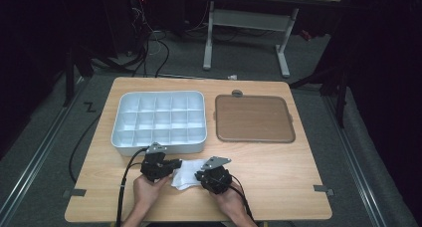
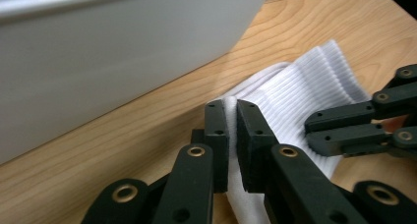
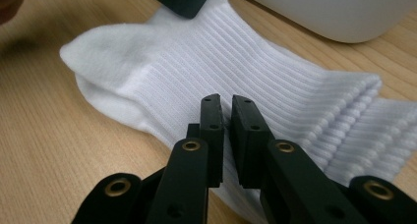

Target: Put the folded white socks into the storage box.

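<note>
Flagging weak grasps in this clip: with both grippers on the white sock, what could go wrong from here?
1. The left gripper pinches only a thin fold at the white sock's edge, so it may slip out when lifted.
2. The white compartment tray sits close behind; a lifted sock could snag or nudge its wall.

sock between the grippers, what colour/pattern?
White sock, ribbed knit; clearest in the right gripper view.

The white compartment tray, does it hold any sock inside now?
No, the white compartment tray shows bare cells, and the white sock lies on the table in front of it.
</note>
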{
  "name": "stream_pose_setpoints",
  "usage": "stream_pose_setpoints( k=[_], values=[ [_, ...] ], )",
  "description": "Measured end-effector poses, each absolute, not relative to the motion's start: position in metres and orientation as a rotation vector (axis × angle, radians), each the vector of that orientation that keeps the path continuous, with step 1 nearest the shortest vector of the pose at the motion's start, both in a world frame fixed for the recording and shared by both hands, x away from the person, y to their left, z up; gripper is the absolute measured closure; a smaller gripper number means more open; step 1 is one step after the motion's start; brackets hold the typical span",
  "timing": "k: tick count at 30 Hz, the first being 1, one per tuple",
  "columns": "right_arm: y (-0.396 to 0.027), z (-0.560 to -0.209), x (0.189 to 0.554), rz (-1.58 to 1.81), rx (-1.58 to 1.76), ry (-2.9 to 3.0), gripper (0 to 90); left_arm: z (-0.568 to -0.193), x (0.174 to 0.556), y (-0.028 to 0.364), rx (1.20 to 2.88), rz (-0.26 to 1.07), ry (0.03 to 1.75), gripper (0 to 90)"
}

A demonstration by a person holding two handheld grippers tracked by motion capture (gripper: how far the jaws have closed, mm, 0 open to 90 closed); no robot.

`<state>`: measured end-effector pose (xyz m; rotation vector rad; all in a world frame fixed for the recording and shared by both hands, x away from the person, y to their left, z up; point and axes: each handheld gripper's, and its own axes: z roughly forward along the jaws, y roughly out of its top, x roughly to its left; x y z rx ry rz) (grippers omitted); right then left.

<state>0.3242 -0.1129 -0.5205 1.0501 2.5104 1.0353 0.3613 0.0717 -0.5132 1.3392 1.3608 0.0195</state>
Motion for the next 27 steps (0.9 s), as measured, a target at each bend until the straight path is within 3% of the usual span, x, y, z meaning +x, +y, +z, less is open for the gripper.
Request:
stream_pose_setpoints(
  k=[11,27],
  values=[
    [-0.106,-0.505,0.328,1.053,1.016,2.490,85.2,-0.506,0.354,0.074,1.341,0.016,1.352,84.9],
    [-0.088,-0.516,0.347,0.987,1.021,2.548,88.4,-0.494,0.347,0.081,1.332,0.004,1.330,85.1]
  ],
)
